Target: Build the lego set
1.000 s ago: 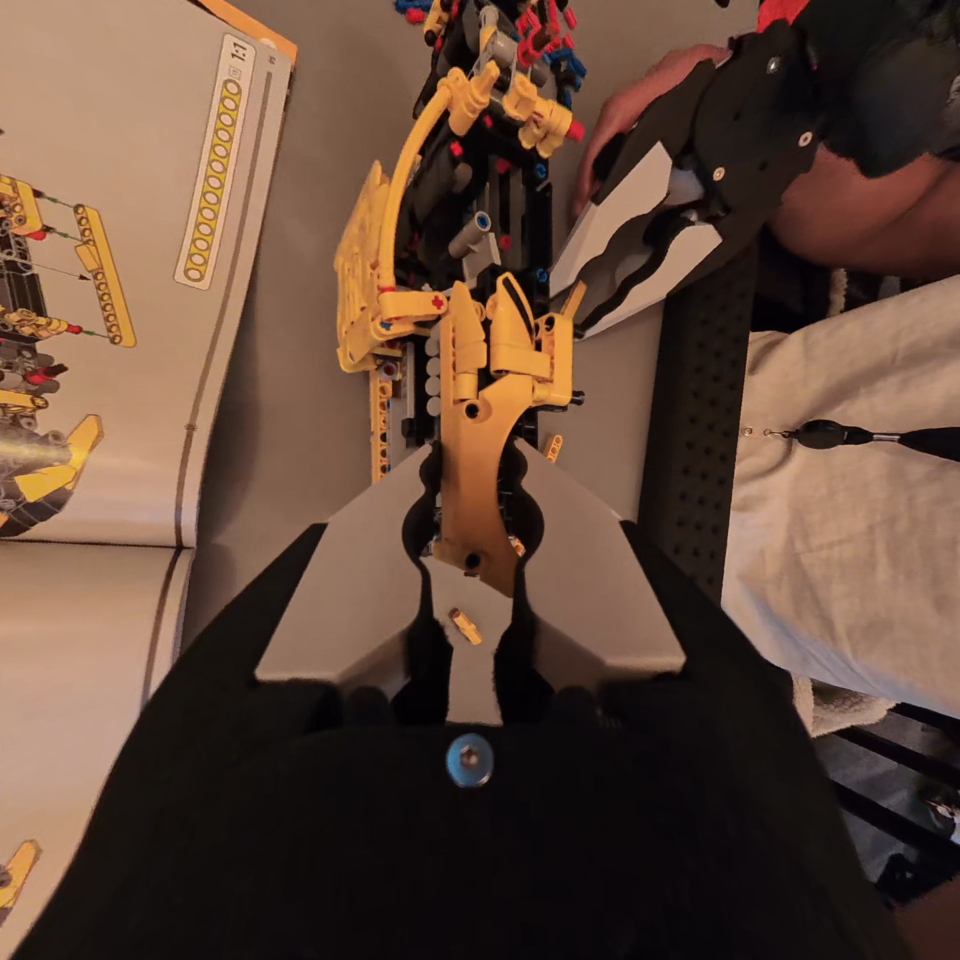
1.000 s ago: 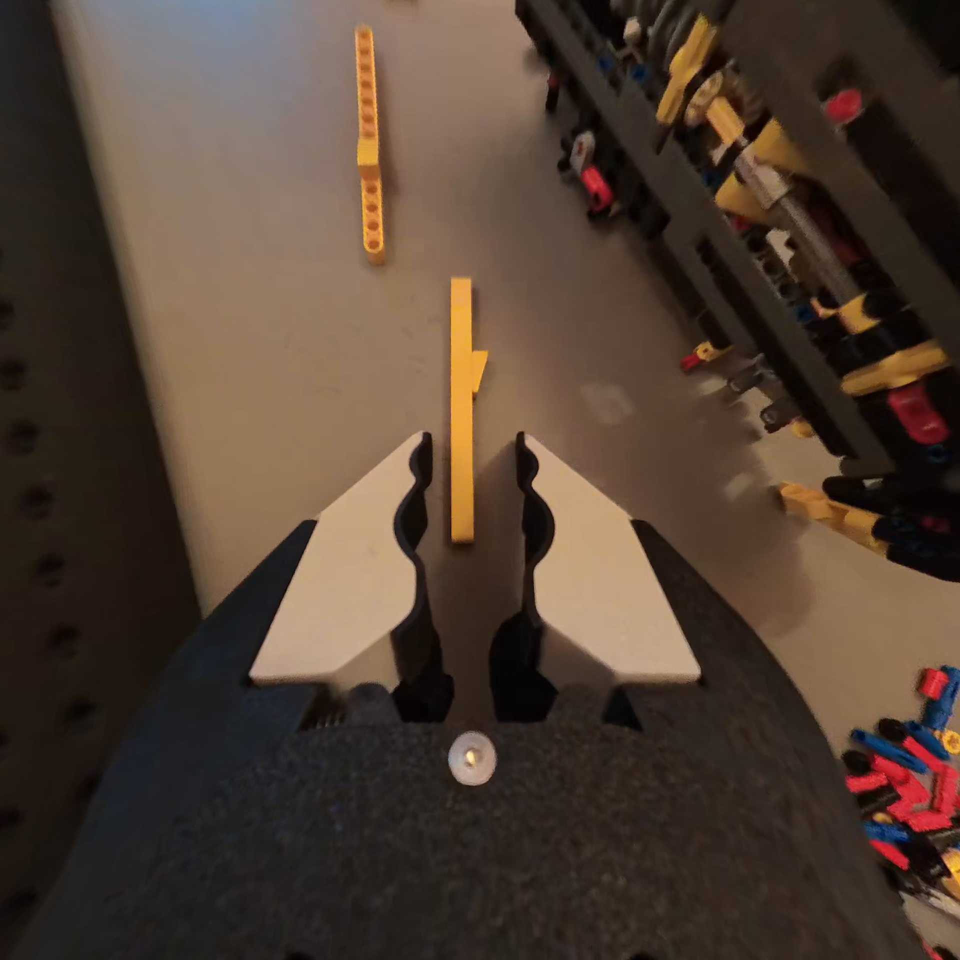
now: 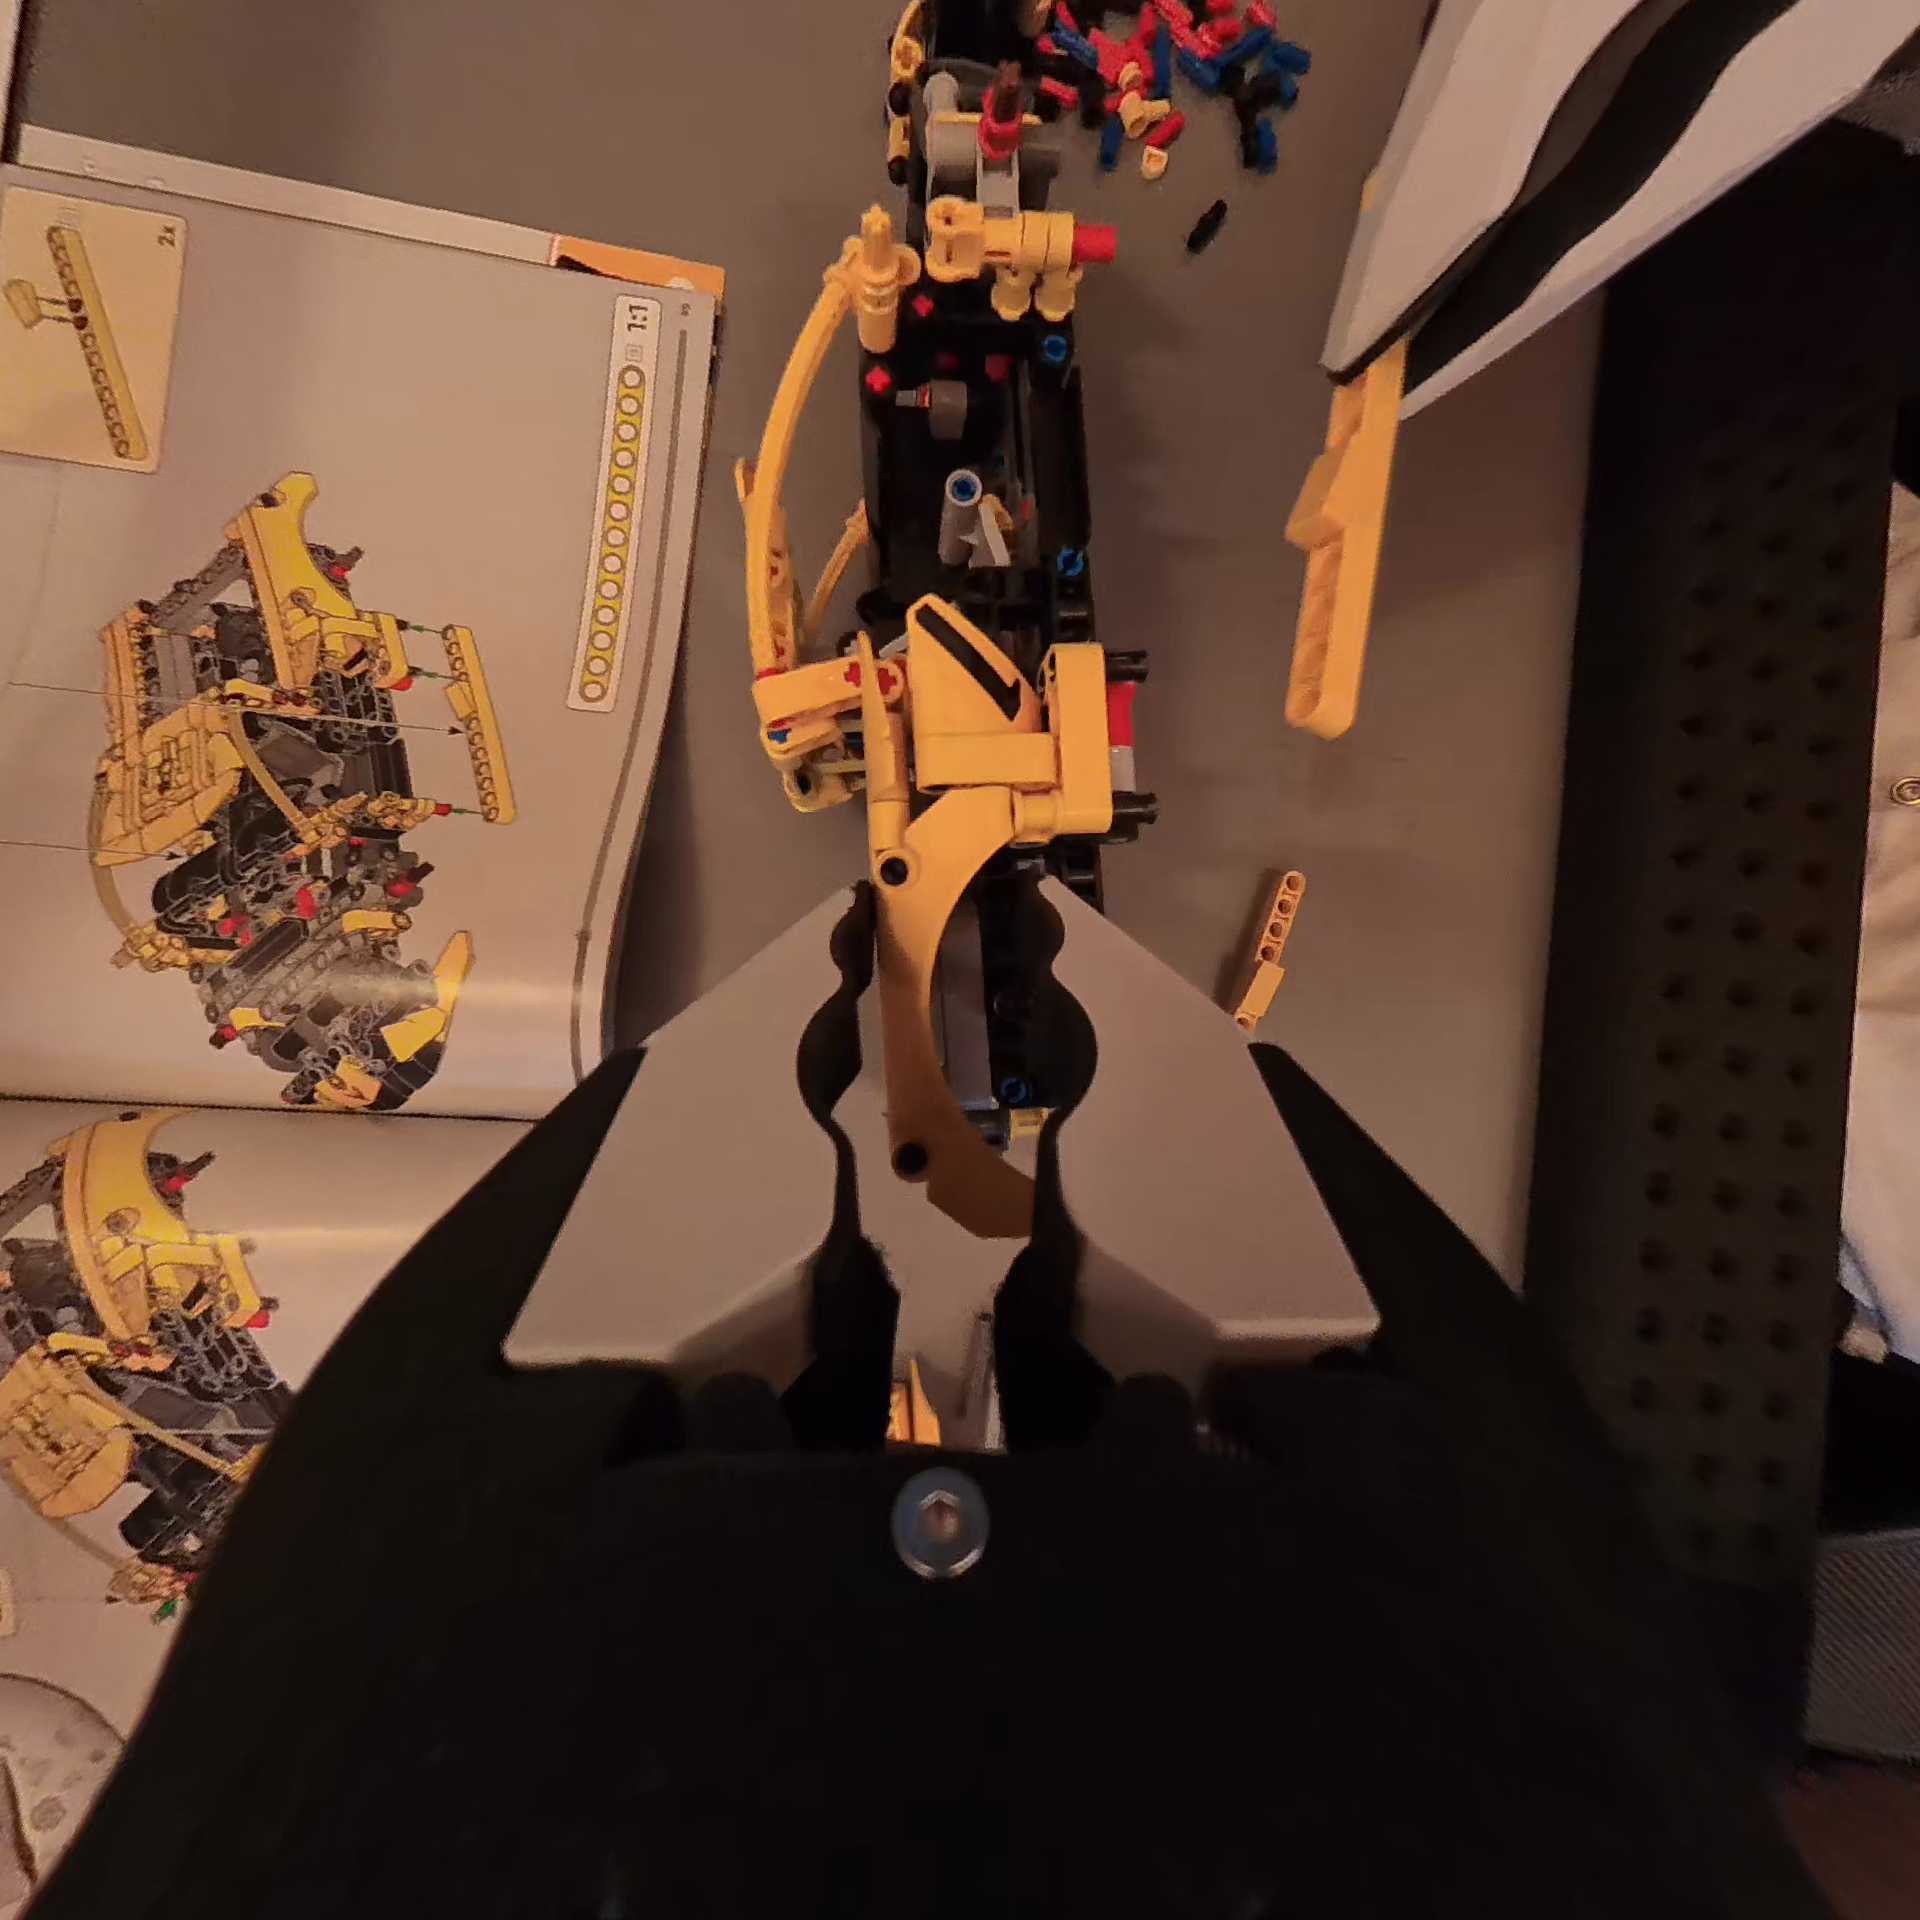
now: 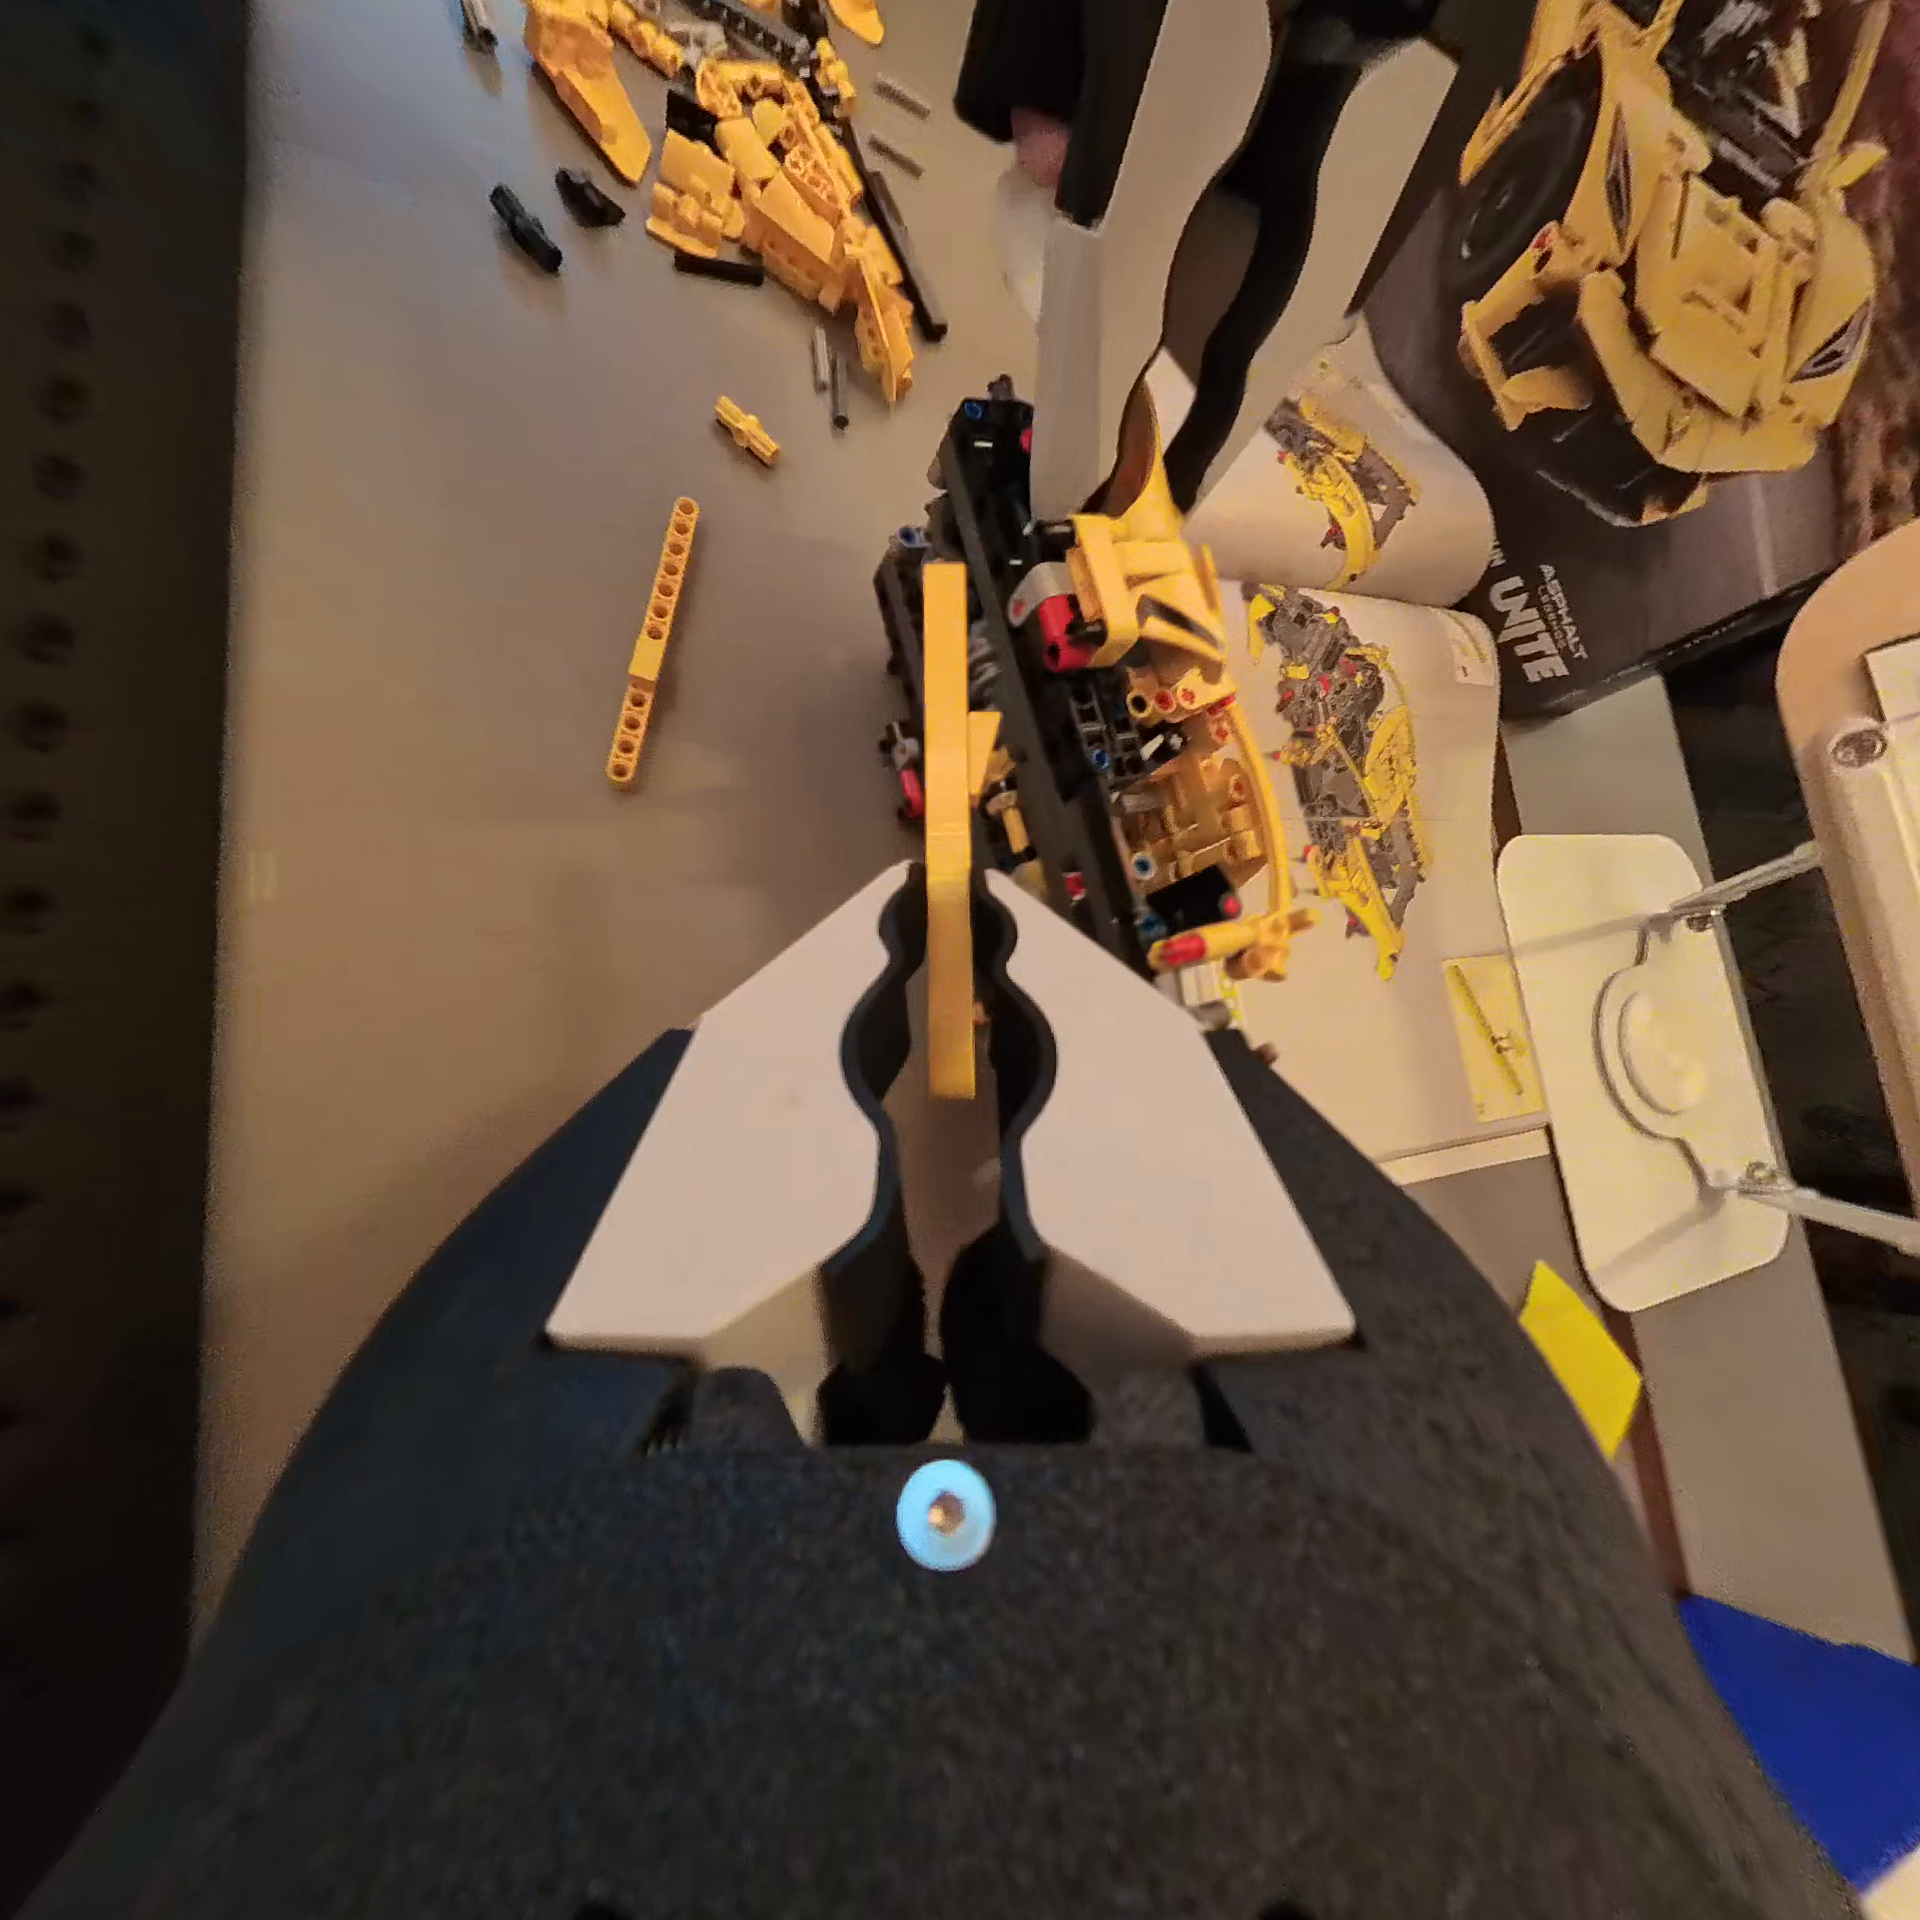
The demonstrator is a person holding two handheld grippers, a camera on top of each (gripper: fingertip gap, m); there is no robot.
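Note:
The part-built black and yellow lego model (image 3: pixel 987 520) lies on the grey table. My left gripper (image 3: pixel 961 904) is shut on the model's curved yellow panel (image 3: pixel 914 1039) at its near end. My right gripper (image 4: pixel 951 894) is shut on a long yellow beam (image 4: pixel 948 779) and holds it above the table, right beside the model (image 4: pixel 1101 707). In the left wrist view the right gripper (image 3: pixel 1558 208) comes in from the top right with the beam (image 3: pixel 1340 551) hanging from it, apart from the model. In the right wrist view the left gripper (image 4: pixel 1143 260) shows at the top.
An open instruction booklet (image 3: pixel 312 675) lies left of the model. Red and blue pins (image 3: pixel 1164 73) are piled beyond it. A short yellow beam (image 3: pixel 1273 945) and a longer one (image 4: pixel 655 644) lie loose. A heap of yellow parts (image 4: pixel 748 156), the set's box (image 4: pixel 1662 260) and a black perforated board (image 3: pixel 1714 831) border the table.
My right gripper has lifted the long yellow beam off the table and carried it over beside the model. My left gripper still holds the model's yellow panel.

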